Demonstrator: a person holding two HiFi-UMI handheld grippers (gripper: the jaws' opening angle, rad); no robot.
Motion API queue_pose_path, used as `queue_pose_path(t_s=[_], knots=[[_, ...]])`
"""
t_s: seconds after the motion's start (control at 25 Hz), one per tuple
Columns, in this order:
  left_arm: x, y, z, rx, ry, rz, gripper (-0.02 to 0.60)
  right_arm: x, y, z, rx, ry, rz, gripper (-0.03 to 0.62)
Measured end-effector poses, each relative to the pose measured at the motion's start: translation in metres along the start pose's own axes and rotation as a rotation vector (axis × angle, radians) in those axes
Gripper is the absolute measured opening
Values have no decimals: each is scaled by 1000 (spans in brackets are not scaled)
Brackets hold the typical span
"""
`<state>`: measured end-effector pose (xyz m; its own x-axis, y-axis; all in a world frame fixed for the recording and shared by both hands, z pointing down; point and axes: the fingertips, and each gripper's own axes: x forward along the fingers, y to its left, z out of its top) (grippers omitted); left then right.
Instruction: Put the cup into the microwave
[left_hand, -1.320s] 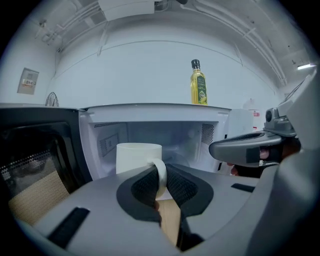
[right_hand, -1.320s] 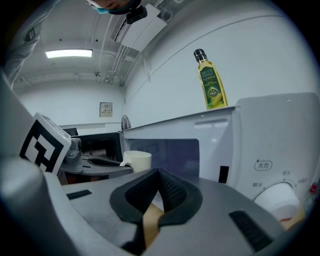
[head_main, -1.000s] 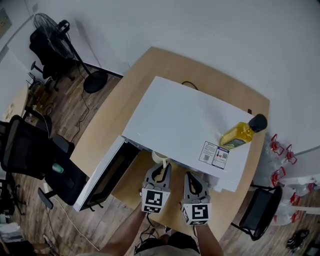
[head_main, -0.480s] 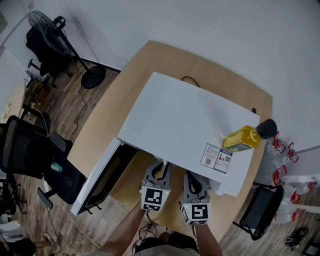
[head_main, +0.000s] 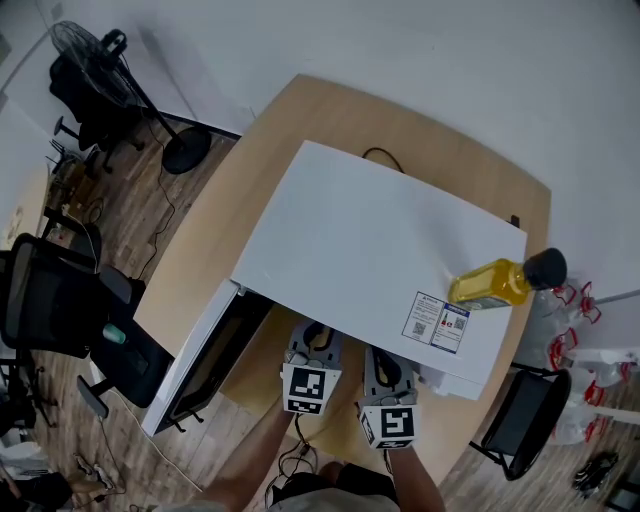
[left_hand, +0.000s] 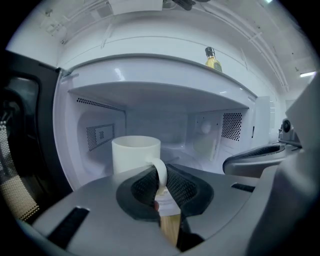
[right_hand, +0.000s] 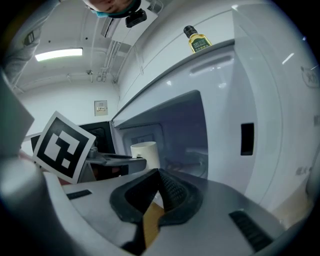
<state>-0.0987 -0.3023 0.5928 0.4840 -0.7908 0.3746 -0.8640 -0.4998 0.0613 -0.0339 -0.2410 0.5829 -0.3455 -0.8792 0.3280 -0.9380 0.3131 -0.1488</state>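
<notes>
In the left gripper view a white cup (left_hand: 135, 152) stands upright just inside the open white microwave (left_hand: 165, 110). My left gripper (left_hand: 161, 172) is shut on the cup's handle. The head view shows the left gripper (head_main: 313, 345) at the microwave's (head_main: 370, 240) front opening, and the microwave's top hides the cup there. My right gripper (head_main: 385, 372) sits beside it to the right, in front of the control panel. In the right gripper view its jaws (right_hand: 159, 175) are closed together with nothing between them, and the cup (right_hand: 145, 154) shows to the left.
The microwave door (head_main: 205, 365) hangs open to the left over the wooden table (head_main: 200, 250). A yellow bottle (head_main: 500, 283) with a black cap lies on the microwave's top at the right. Black office chairs (head_main: 60, 310) and a fan (head_main: 110, 75) stand on the floor at the left.
Both grippers have edged toward the microwave's opening. The cup's rim, visible a second ago in front of the microwave, has passed under the microwave's top edge.
</notes>
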Motion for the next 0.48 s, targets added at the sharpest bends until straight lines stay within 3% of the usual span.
queue_pose_path(t_s=[0.48], knots=[[8,6,1,1,-16,39,54,3,-2,-4,-2,11,11,18]])
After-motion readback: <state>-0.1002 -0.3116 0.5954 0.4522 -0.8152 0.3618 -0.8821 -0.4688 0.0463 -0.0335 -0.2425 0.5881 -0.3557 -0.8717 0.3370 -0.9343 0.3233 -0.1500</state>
